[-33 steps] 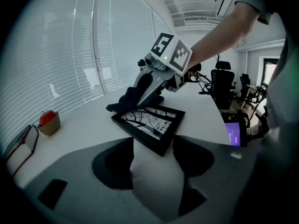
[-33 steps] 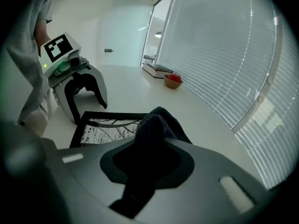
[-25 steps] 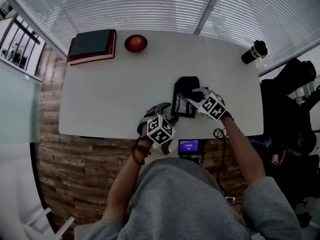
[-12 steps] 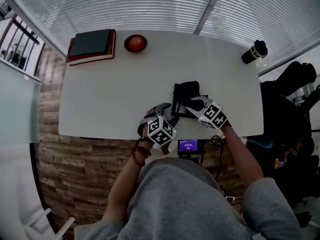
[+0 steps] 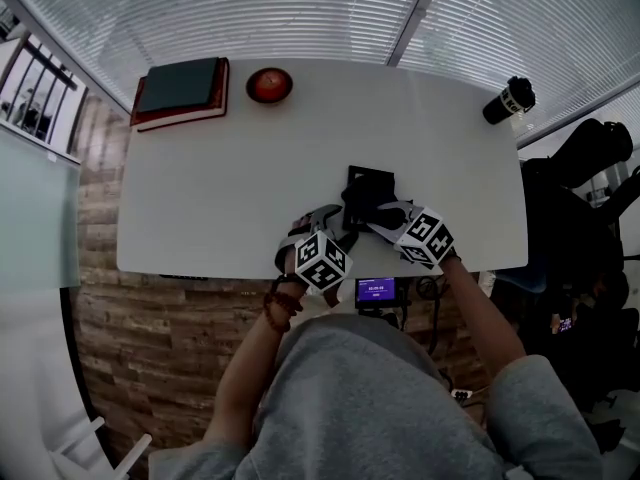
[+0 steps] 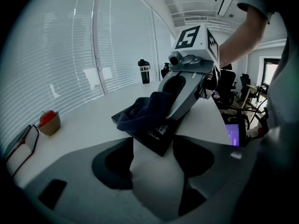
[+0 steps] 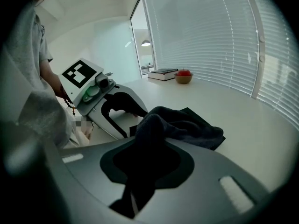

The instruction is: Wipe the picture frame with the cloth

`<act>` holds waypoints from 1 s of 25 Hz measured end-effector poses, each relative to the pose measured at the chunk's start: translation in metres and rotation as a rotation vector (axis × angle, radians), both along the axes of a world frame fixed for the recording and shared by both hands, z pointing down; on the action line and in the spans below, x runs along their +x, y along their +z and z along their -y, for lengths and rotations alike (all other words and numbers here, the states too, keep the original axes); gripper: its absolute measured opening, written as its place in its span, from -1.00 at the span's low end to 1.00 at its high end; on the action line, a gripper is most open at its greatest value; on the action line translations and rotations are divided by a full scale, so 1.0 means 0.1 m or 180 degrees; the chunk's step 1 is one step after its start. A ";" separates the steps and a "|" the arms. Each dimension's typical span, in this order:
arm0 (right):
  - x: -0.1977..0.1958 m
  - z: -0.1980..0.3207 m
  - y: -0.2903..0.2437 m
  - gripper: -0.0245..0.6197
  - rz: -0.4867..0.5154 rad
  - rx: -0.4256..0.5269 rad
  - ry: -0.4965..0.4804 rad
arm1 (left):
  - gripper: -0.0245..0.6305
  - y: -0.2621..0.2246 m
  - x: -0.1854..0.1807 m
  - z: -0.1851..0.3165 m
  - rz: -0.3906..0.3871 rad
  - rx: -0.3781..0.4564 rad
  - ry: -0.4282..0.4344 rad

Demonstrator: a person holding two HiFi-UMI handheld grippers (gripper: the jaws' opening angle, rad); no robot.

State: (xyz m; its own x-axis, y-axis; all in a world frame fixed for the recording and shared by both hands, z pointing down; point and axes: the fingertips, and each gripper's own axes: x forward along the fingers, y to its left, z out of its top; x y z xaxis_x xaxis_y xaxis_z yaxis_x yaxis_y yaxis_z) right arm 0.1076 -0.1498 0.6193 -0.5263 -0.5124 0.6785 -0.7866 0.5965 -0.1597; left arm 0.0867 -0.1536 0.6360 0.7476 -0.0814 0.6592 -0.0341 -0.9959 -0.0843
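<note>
Picture frame: dark, lying on the white worktop close to the person's edge.
Cloth: dark and bunched over the frame's near half; the frame's far edge is bare.
Left tool: jaws set wide and clamped on the frame's near corner, steadying it.
Right tool: jaws closed on a fold of the cloth, with the rest draped on the frame.
Risk, frame: a hard wipe could likely twist it out of that one-corner hold, since the worktop looks slick.
Risk, cloth: held by one fold only, it may pull free or ride up into a lump that skips patches.
Risk, edge: a stroke towards the person could drag the frame over the near edge.
Worktop: smooth, glossy, bare around the frame.
Beyond the frame: books far to the left, an apple in a bowl beside them, and a bottle at the far right.
Nearer than the frame: a small lit screen just off the edge.
Room: blinds beyond the worktop and a plank floor beside it.
</note>
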 end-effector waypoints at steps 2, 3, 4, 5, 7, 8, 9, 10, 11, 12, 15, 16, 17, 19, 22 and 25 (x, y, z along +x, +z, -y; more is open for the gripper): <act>-0.03 -0.03 0.00 -0.69 0.0074 -0.0021 0.0020 | -0.09 0.00 0.00 0.00 -0.0002 -0.0002 0.0000; -0.04 -0.04 -0.01 -0.69 0.0114 -0.0028 0.0036 | -0.09 0.00 0.00 0.00 -0.0003 -0.0001 0.0000; -0.05 -0.04 -0.01 -0.69 0.0155 -0.0032 0.0053 | -0.09 0.00 0.00 0.00 -0.0004 -0.0001 0.0000; -0.05 -0.05 -0.02 -0.69 0.0196 -0.0033 0.0070 | -0.09 0.00 0.00 0.00 -0.0004 0.0000 0.0000; -0.06 -0.06 -0.03 -0.69 0.0268 -0.0031 0.0100 | -0.09 0.00 0.00 0.01 -0.0002 -0.0001 0.0001; -0.07 -0.06 -0.03 -0.69 0.0304 -0.0028 0.0117 | -0.09 0.00 0.00 0.01 -0.0001 -0.0003 0.0001; -0.07 -0.07 -0.04 -0.69 0.0341 -0.0024 0.0137 | -0.09 0.00 0.00 0.01 0.0000 -0.0004 0.0000; -0.07 -0.08 -0.05 -0.69 0.0376 -0.0017 0.0158 | -0.09 0.01 0.00 0.01 0.0000 -0.0005 -0.0002; -0.07 -0.09 -0.06 -0.68 0.0408 -0.0008 0.0175 | -0.09 0.01 0.00 0.01 -0.0001 -0.0007 -0.0003; -0.07 -0.10 -0.07 -0.69 0.0435 0.0002 0.0186 | -0.09 0.00 0.01 0.01 -0.0003 -0.0009 -0.0003; -0.11 -0.15 -0.10 -0.68 0.0505 0.0013 0.0199 | -0.09 -0.01 0.00 0.00 -0.0003 -0.0013 0.0000; -0.13 -0.17 -0.11 -0.68 0.0521 0.0011 0.0197 | -0.09 -0.01 0.00 0.00 -0.0003 -0.0012 0.0001; -0.15 -0.18 -0.12 -0.68 0.0532 0.0011 0.0189 | -0.09 -0.01 0.00 0.00 -0.0004 -0.0011 0.0001; -0.20 -0.21 -0.12 -0.68 0.0561 0.0007 0.0167 | -0.09 0.00 0.00 0.01 -0.0005 -0.0008 0.0000; -0.27 -0.26 -0.13 -0.68 0.0634 -0.0001 0.0155 | -0.09 0.00 0.00 0.01 -0.0007 -0.0011 -0.0002; -0.35 -0.34 -0.17 -0.68 0.0833 -0.0074 0.0133 | -0.09 0.00 0.00 0.00 -0.0005 -0.0017 -0.0006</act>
